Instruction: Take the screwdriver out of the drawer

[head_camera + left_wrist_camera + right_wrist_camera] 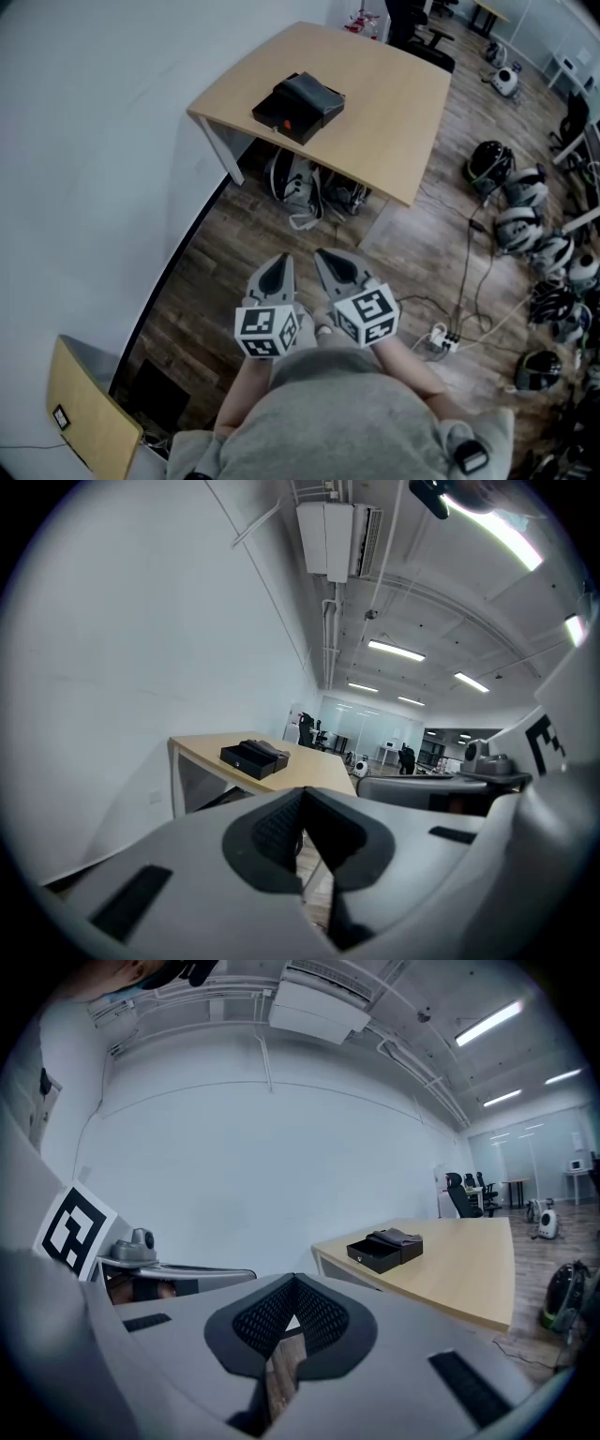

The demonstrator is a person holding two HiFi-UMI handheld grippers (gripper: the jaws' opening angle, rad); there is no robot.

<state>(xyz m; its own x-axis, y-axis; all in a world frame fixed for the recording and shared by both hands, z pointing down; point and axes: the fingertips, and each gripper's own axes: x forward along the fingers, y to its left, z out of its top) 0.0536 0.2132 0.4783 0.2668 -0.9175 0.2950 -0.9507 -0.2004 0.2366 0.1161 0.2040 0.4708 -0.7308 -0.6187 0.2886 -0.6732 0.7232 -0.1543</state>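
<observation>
A small black drawer box (pixel 298 106) sits on a light wooden table (pixel 394 112), far ahead of both grippers. It also shows in the left gripper view (pixel 255 757) and in the right gripper view (pixel 384 1250), where its front tray looks pulled out. No screwdriver is visible in any view. My left gripper (pixel 279 261) and right gripper (pixel 328 257) are side by side close to my body, over the wooden floor. In its own view the left gripper (pixel 302 799) has its tips together with nothing held, and so does the right gripper (pixel 293 1283).
Bags (pixel 295 183) lie under the table. Several helmets (pixel 525 216) and cables with a power strip (pixel 441 337) cover the floor at the right. A white wall runs along the left, with another small wooden tabletop (pixel 89 412) at the lower left.
</observation>
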